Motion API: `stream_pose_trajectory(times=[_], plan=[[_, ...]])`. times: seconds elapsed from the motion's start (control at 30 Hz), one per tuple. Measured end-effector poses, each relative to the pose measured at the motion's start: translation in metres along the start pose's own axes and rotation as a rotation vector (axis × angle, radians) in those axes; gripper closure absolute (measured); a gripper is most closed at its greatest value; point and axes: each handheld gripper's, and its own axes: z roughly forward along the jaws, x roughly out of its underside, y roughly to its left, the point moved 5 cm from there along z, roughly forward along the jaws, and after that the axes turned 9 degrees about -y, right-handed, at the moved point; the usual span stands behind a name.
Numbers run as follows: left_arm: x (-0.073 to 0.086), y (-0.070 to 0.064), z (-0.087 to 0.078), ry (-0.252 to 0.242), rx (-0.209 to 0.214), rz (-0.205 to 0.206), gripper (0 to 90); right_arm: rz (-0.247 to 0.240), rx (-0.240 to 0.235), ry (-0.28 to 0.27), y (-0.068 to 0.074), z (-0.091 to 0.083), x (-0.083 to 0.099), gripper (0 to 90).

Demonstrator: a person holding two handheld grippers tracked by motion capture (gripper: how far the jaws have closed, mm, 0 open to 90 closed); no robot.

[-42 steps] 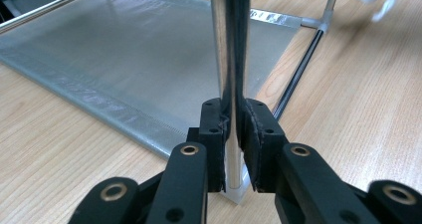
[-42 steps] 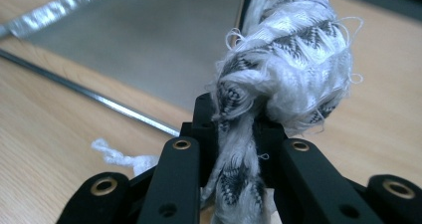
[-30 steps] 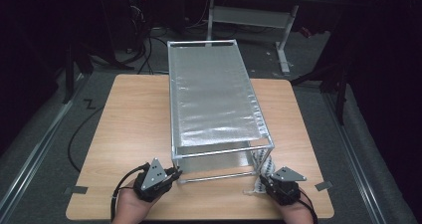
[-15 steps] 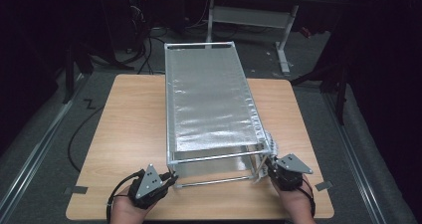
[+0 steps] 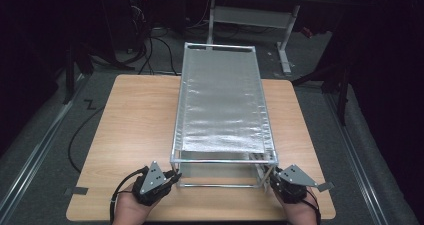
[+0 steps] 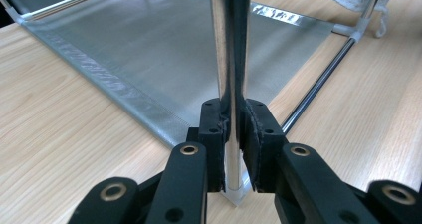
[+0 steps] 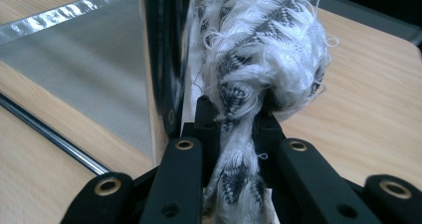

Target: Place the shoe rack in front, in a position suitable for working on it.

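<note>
Tabletop (image 5: 130,135): smooth light wood, lots of bare room on my left.
Rack (image 5: 220,100): shiny metal poles, silver mesh shelves, near front edge.
Left gripper (image 6: 231,134): I squeeze the rack's front pole.
Right gripper (image 7: 234,129): I pinch a fuzzy white-and-black cloth (image 7: 259,59) beside the other pole.

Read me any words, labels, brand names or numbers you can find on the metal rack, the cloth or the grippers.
None can be read.
Metal rack: plain silver shelf fabric and bare chrome tubes, no label.
Black-and-white cloth: a woven pattern, not letters.
Left gripper, shut on a rack post, and right gripper, shut on the cloth: no markings.
Wooden table: no print.
</note>
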Motion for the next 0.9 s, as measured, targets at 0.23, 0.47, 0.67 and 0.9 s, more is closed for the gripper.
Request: stream_pose_trajectory(times=[0.23, 0.47, 0.67, 0.9], plan=[[-0.012, -0.008, 0.030, -0.013, 0.074, 0.017, 79.4, 0.026, 0.063, 0.017, -0.011, -0.038, 0.016, 78.5], [-0.019, -0.005, 0.049, -0.022, 0.091, 0.031, 79.4, 0.012, 0.081, 0.035, -0.007, -0.063, 0.026, 78.4], [-0.014, 0.024, 0.045, -0.023, 0.003, 0.001, 79.1, 0.007, 0.022, 0.008, 0.006, -0.057, 0.018, 78.1], [0.001, 0.079, 0.026, -0.035, -0.163, -0.084, 79.4, 0.009, -0.007, 0.023, 0.005, -0.043, 0.018, 77.5]])
